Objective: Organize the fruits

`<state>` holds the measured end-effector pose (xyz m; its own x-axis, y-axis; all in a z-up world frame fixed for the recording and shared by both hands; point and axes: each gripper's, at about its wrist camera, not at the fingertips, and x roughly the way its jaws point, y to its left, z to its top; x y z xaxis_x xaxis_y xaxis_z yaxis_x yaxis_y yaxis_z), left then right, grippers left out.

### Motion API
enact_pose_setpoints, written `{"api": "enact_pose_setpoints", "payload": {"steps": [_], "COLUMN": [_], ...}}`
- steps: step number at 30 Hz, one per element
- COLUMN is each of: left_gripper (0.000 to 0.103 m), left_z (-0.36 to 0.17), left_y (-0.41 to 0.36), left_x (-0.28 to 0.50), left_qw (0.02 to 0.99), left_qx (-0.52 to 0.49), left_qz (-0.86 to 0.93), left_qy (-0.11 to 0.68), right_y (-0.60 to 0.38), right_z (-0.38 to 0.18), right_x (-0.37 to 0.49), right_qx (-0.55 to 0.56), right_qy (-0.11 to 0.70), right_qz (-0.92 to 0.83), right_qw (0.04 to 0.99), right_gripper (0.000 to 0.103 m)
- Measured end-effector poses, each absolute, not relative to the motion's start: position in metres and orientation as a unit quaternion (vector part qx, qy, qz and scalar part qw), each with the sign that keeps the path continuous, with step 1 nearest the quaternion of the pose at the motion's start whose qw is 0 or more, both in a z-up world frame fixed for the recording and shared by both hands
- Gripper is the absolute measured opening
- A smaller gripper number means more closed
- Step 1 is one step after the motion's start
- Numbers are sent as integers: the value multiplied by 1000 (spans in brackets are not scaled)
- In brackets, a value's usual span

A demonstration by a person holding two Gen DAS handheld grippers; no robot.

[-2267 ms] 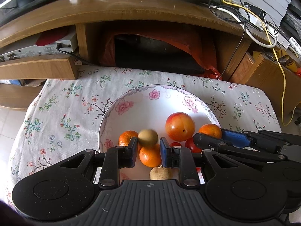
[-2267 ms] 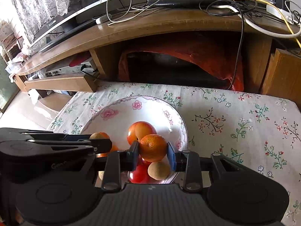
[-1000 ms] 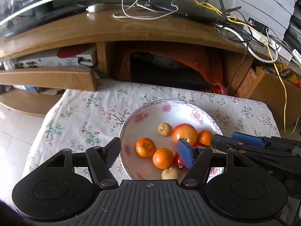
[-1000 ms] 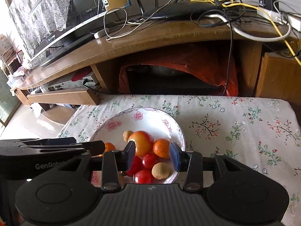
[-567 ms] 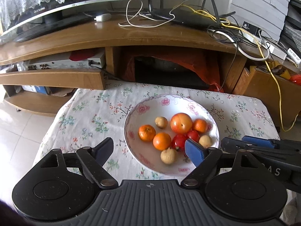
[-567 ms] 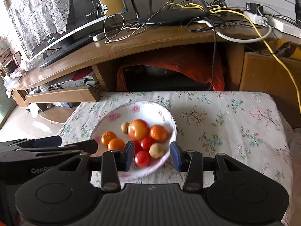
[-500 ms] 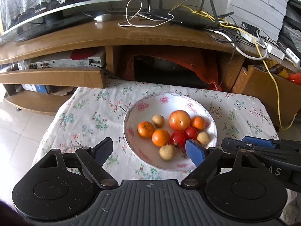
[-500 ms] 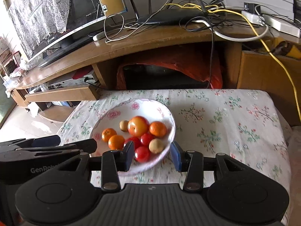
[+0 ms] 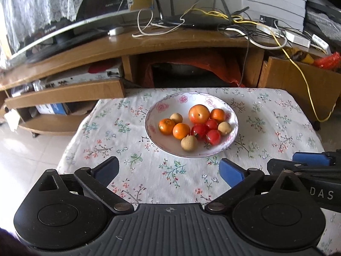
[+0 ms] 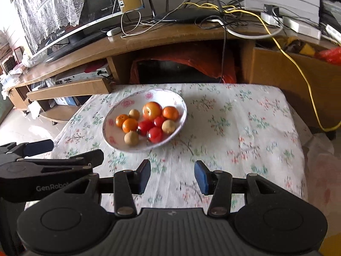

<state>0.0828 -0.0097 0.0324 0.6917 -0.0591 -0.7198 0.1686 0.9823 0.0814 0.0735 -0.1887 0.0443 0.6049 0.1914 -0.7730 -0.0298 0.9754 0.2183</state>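
Both grippers (image 9: pixel 168 169) (image 10: pixel 172 176) withdrawn, opening, empty

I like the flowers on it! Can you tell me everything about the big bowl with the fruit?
The bowl is white and wide, looks like glazed china, with pink flowers painted inside and a thin purplish line round its rim. It sits upright on the flowery tablecloth. Inside lie ten fruits, bunched together: a big peach-coloured one, three small oranges, three red ones and three little tan ones. Neither gripper touches it.
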Motion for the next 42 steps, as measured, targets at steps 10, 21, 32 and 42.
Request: {"api": "enact_pose_setpoints", "payload": {"steps": [10,21,32,42], "left_gripper": [101,101,100,91], "left_z": [34,38,45,44], "left_y": [-5,-4,2,7], "left_x": [68,51,34,23], "left_qw": [918,920,922,912], "left_qx": [47,57,27,13], "left_qz": [-73,-64,-66,-85], "left_qy": [388,383,380,401], "right_y": [-192,-186,-188,-186], "right_z": [51,52,62,62], "right_x": [52,35,14,0], "right_qx": [105,104,122,120], "right_qy": [433,431,413,415], "right_qz": [61,66,71,74], "right_qw": [893,894,900,899], "right_gripper": [44,44,44,44]}}
